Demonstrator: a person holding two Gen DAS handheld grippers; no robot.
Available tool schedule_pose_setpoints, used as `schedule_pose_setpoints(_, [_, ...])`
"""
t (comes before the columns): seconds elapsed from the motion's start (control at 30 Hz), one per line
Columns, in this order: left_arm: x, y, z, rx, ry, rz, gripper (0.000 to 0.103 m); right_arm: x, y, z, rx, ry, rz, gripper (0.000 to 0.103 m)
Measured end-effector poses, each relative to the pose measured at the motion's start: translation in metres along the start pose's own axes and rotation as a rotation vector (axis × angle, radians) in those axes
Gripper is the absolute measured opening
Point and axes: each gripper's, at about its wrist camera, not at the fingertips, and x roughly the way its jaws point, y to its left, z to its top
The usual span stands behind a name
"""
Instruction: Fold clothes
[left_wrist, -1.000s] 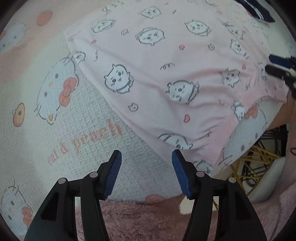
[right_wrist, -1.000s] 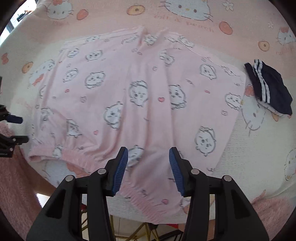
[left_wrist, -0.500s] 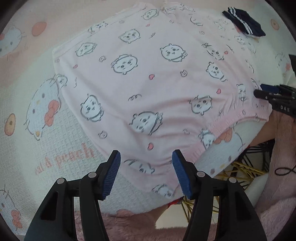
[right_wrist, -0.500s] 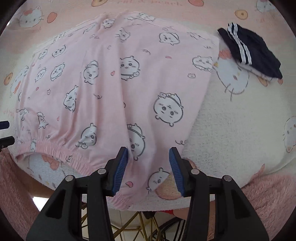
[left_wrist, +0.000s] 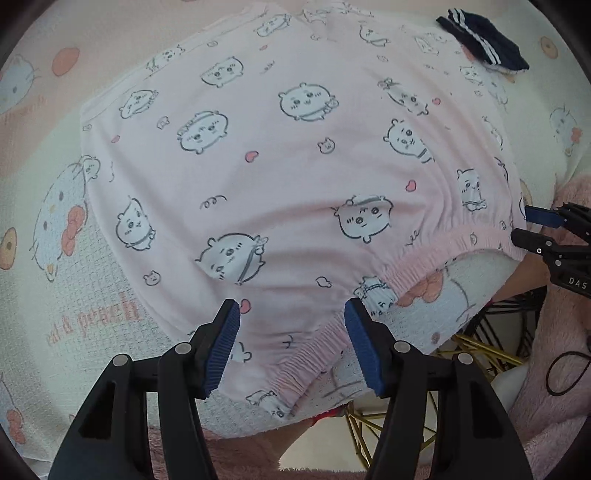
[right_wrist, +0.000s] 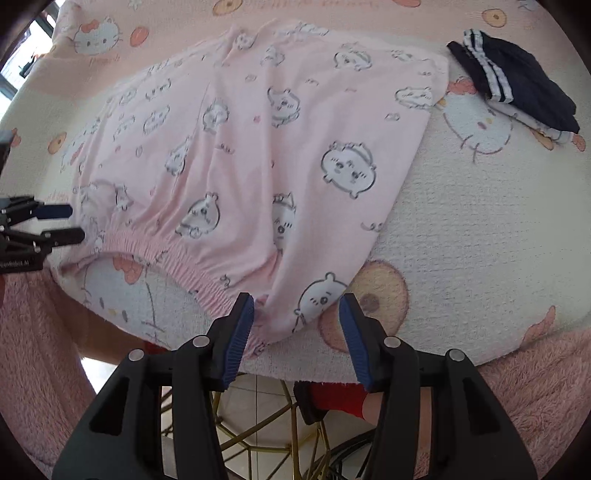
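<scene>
Pink shorts (left_wrist: 295, 177), printed with cartoon animal faces, lie spread flat on a counter covered by a cat-patterned towel (left_wrist: 55, 288), their elastic waistband (left_wrist: 443, 251) along the near edge, the side closest to me.

Nearest in each wrist view is my own claw. My left claw (left_wrist: 291, 343) points straight down with its blue pads apart and nothing between them, hovering over the waistband's left end. My right claw (right_wrist: 295, 332) tilts steeply down, its pads also apart and empty, just above the right corner of the waistband (right_wrist: 280, 314), which sits very close to the counter's edge.

Risks, as I judge them: the right corner is so near the edge that a closing pad could push it off, or pinch the towel along with the shorts and drag it. The left claw may catch only the top layer of fabric, so the fold would pull the layers apart. If my two hands lift unevenly, the crease will run crooked.

Farther back, the leg hems (right_wrist: 424, 62) lie flat. Beyond them on the right, a folded dark garment with white stripes (right_wrist: 517, 85) rests just beside the shorts; a wide sweep could knock it.
</scene>
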Motion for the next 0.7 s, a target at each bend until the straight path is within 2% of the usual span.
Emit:
schedule_pose_setpoints(0.03, [0.009, 0.007, -0.003, 0.010, 0.044, 0.036, 0.070, 0.005, 0.003, -0.002, -0.015, 0.016, -0.009, 0.050])
schedule_pose_setpoints(0.07, [0.008, 0.014, -0.007, -0.019, 0.051, 0.043, 0.078, 0.008, 0.004, -0.003, -0.024, 0.030, -0.014, 0.050])
schedule_pose_setpoints(0.13, [0.006, 0.027, -0.011, -0.074, 0.071, 0.039, 0.078, 0.005, -0.002, -0.004, -0.005, 0.046, -0.004, 0.050])
schedule_pose_setpoints(0.23, [-0.008, 0.034, -0.017, -0.078, 0.011, 0.042, 0.078, 0.004, -0.015, -0.005, 0.051, 0.044, 0.034, 0.050])
schedule_pose_setpoints(0.33, [-0.008, 0.040, -0.025, -0.091, 0.009, 0.081, 0.078, 0.000, -0.019, 0.001, 0.063, 0.010, 0.084, 0.050])
schedule_pose_setpoints(0.4, [-0.003, 0.046, -0.032, -0.111, 0.039, 0.127, 0.078, -0.001, -0.017, 0.006, 0.051, 0.005, 0.080, 0.050])
schedule_pose_setpoints(0.5, [0.001, 0.053, -0.042, -0.141, 0.106, 0.143, 0.078, 0.005, -0.013, 0.005, 0.037, 0.046, 0.026, 0.050])
schedule_pose_setpoints(0.6, [-0.006, 0.049, -0.050, -0.132, 0.086, 0.176, 0.078, 0.000, -0.016, 0.002, 0.055, 0.049, 0.035, 0.051])
schedule_pose_setpoints(0.67, [-0.018, 0.043, -0.049, -0.123, 0.018, 0.160, 0.078, -0.007, -0.021, -0.003, 0.068, 0.048, 0.035, 0.051])
schedule_pose_setpoints(0.7, [-0.026, 0.040, -0.046, -0.122, -0.022, 0.128, 0.078, -0.014, -0.031, 0.006, 0.077, 0.031, 0.039, 0.051])
